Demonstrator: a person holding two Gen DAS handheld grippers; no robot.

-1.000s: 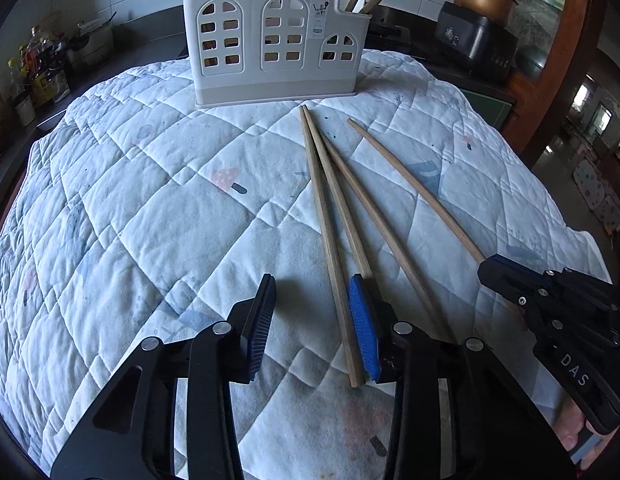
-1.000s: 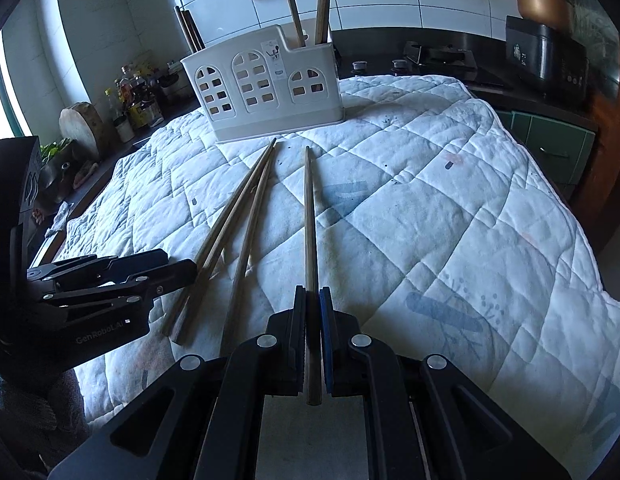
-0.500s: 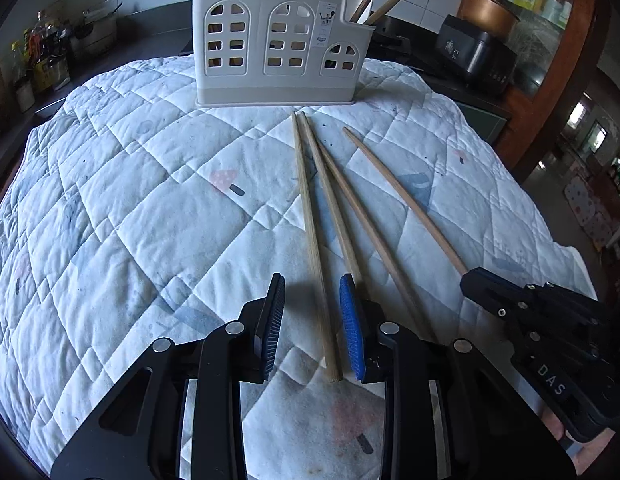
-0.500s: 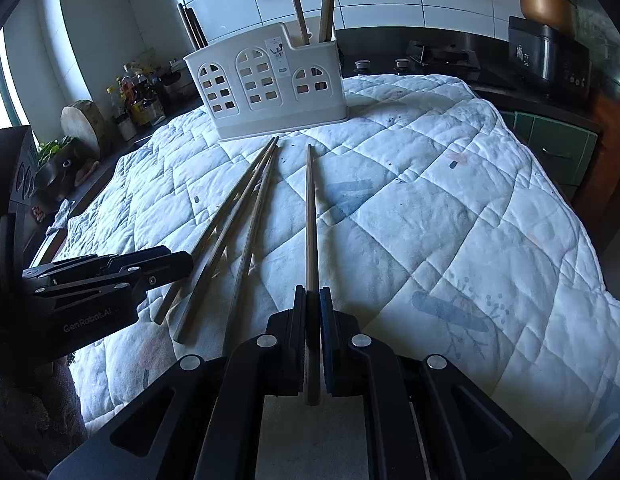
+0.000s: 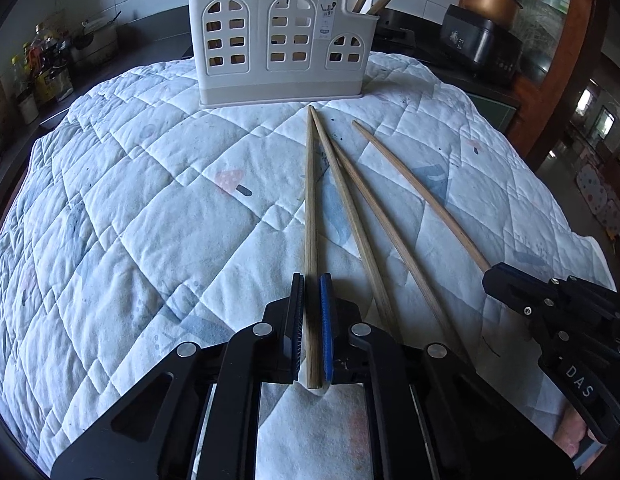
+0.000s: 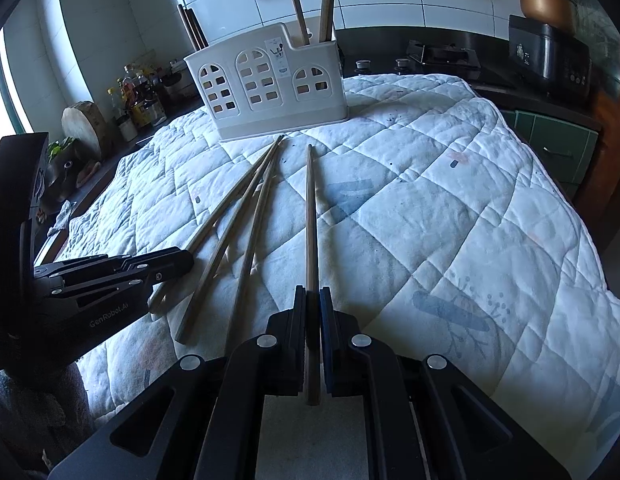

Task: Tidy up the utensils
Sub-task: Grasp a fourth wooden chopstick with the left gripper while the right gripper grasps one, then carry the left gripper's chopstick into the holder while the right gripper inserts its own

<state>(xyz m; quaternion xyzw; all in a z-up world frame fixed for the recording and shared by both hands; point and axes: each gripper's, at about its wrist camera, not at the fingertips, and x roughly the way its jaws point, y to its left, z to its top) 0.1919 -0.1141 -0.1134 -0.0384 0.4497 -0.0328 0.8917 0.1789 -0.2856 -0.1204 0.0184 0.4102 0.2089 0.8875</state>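
Several wooden chopsticks lie on a white quilted cloth (image 5: 170,200), pointing toward a white utensil holder (image 5: 278,40) at the far side. My left gripper (image 5: 311,280) is shut on the near end of the leftmost chopstick (image 5: 310,200). Two loose chopsticks (image 5: 361,236) lie just right of it. My right gripper (image 6: 313,292) is shut on the rightmost chopstick (image 6: 309,220), which rests along the cloth. The right gripper (image 5: 487,276) shows at the right of the left wrist view, and the left gripper (image 6: 188,258) at the left of the right wrist view. The holder (image 6: 270,88) has chopsticks (image 6: 325,4) standing in its right compartment.
The cloth drops off at its right edge (image 6: 569,220). Bottles (image 6: 134,96) and a round wooden block (image 6: 84,124) stand on the counter at the left. A stove (image 6: 441,58) and a black appliance (image 6: 549,56) sit behind the cloth at the right.
The left gripper's jaws have closed from wide apart onto the leftmost chopstick, which now lies centred between them. The right gripper has kept its hold and stayed put.
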